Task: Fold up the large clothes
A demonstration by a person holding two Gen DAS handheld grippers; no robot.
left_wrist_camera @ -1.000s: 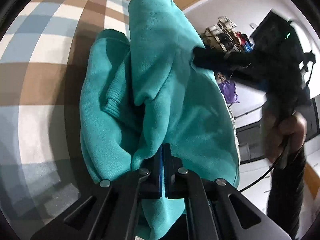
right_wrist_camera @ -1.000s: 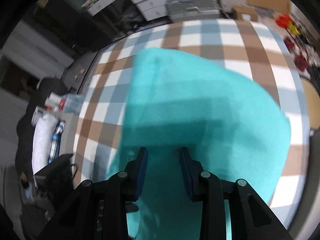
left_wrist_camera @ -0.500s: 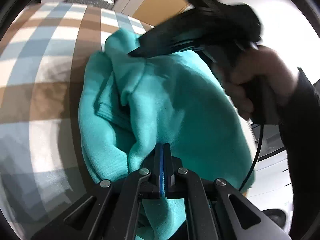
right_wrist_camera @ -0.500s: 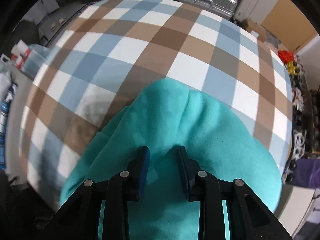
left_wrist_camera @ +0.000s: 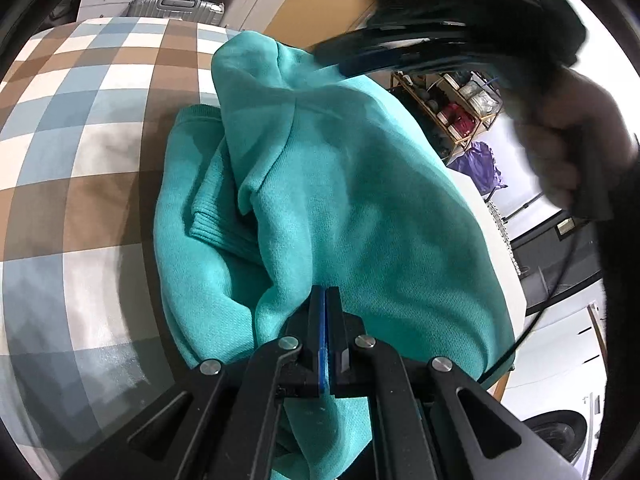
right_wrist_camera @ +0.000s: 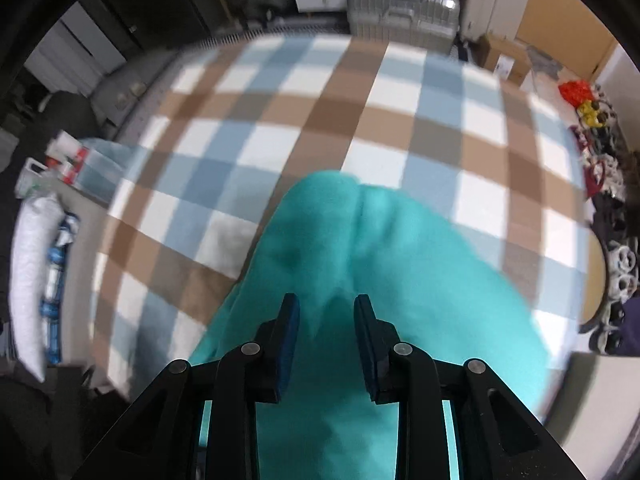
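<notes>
Sweatshirt, teal, lies bunched at the edge of a surface under a brown, blue and white checked cloth; one ribbed hem or cuff shows in the folds on its left side in the left wrist view. Left gripper has its jaws fully together, blue pads meeting, with a ridge of the teal fabric rising right at the tips; the pinch point itself is hidden by the fingers, so I cannot tell whether cloth is caught. Right gripper points steeply down over the top of the garment, jaws at a narrow gap that has just been closing, teal fabric visible between the pads but not visibly squeezed by them. In the left wrist view that same tool appears blurred at upper right, held by a hand, its tips near the raised peak of the sweatshirt. Grey suitcase stands beyond the far edge of the checked cloth. Rack with shoes sits beyond the near edge, right of the garment.
</notes>
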